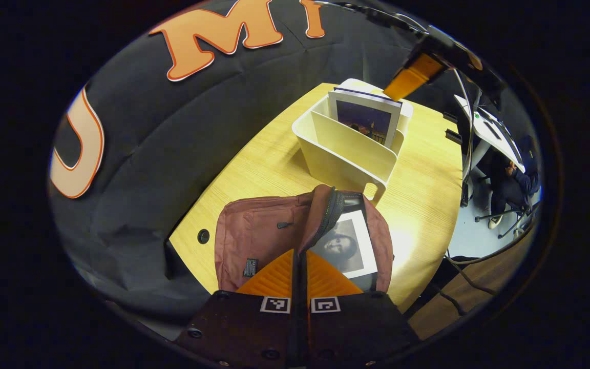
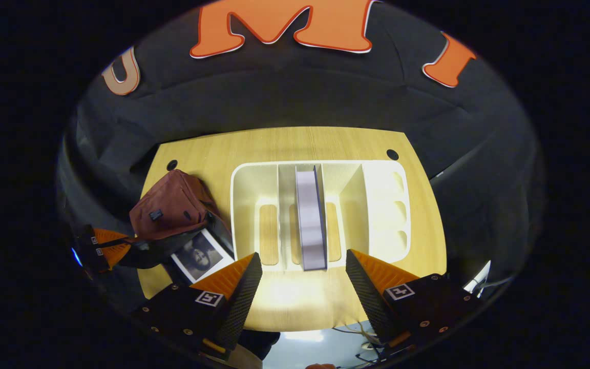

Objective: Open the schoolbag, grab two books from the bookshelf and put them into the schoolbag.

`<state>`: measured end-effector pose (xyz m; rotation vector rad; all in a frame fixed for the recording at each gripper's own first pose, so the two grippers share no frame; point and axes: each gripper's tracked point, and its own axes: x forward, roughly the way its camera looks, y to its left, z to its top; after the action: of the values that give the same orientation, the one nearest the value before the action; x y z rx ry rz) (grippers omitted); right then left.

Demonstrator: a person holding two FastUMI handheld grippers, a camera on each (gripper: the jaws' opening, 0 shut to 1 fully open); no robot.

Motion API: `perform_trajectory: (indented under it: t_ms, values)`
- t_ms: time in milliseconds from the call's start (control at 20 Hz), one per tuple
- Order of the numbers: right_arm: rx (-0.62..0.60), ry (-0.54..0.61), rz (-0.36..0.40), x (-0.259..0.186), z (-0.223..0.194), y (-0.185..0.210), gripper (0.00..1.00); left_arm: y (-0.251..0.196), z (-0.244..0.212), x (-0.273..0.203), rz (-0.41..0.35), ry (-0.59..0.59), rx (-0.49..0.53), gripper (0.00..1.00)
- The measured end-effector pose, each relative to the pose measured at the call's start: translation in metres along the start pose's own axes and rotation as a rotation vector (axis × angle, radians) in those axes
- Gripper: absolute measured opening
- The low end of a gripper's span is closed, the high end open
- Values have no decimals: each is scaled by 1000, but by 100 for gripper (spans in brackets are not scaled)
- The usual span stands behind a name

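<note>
Holding: left gripper point(image 1: 299, 256) pinched tight on the edge of the schoolbag's opening, fingers together with the fabric between them.
Schoolbag point(image 1: 254, 236): maroon, lying on the wooden table point(image 1: 254, 169) just beside the bookshelf; zip mouth pulled open.
Inside the schoolbag: one book point(image 1: 346, 243), grey portrait cover, showing through the mouth.
Bookshelf point(image 1: 349, 154): cream desktop organiser with upright dividers, standing on the table near the booth wall.
Inside the bookshelf: one book point(image 2: 310, 225), upright in a middle slot, pale spine uppermost in the right gripper view, dark cover facing out in the left gripper view.
Right gripper point(image 2: 302, 279): spread wide, holding nothing, poised above the near end of the upright book, one finger to each side.
Left gripper view extra: a seated person point(image 1: 510, 179) at a desk beyond the table.
Right gripper view extra: two round cable holes in the table's far corners; cutouts in the bookshelf floor.
Count: two books, one schoolbag, one bookshelf.
</note>
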<state>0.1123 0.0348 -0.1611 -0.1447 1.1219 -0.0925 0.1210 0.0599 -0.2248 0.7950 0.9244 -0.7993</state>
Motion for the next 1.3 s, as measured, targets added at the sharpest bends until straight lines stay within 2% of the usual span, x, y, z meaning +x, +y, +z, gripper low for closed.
perform_trajectory:
  t_ms: [150, 300, 450, 500, 600, 650, 700, 750, 800, 850, 1050, 1300]
  values:
    - [-15, 67, -7, 30, 15, 3, 99, 4, 1, -1, 8, 4, -9, 1]
    - [-68, 139, -60, 57, 13, -5, 99, 4, -1, -1, 5, 8, -18, 1]
    - [-83, 183, -69, 79, 9, -7, 100, 4, -3, -1, 4, 16, -25, 1]
    - [-66, 194, -61, 84, 7, -7, 97, 5, -4, 0, 6, 19, -27, 1]
    - [-47, 212, -68, 90, 6, -12, 82, 6, -5, -1, 11, 23, -30, 1]
    - [-43, 221, -80, 91, 5, -16, 70, 6, -5, -1, 12, 25, -31, 0]
    - [-32, 233, -75, 92, 2, -16, 72, 6, -6, -3, 12, 26, -31, 0]
    - [1, 235, -32, 89, 3, -7, 46, 5, -6, -3, 10, 27, -31, 0]
    - [20, 233, -12, 92, 2, -1, 34, 4, -6, -2, 8, 28, -31, 1]
    - [24, 226, -12, 91, 4, 0, 37, 4, -6, -2, 7, 29, -32, 0]
    - [50, 196, -11, 81, 10, 1, 29, 4, -7, -1, 4, 31, -41, 1]
    - [77, 135, -14, 35, 29, -10, 29, 0, -9, -1, -7, 24, -44, 1]
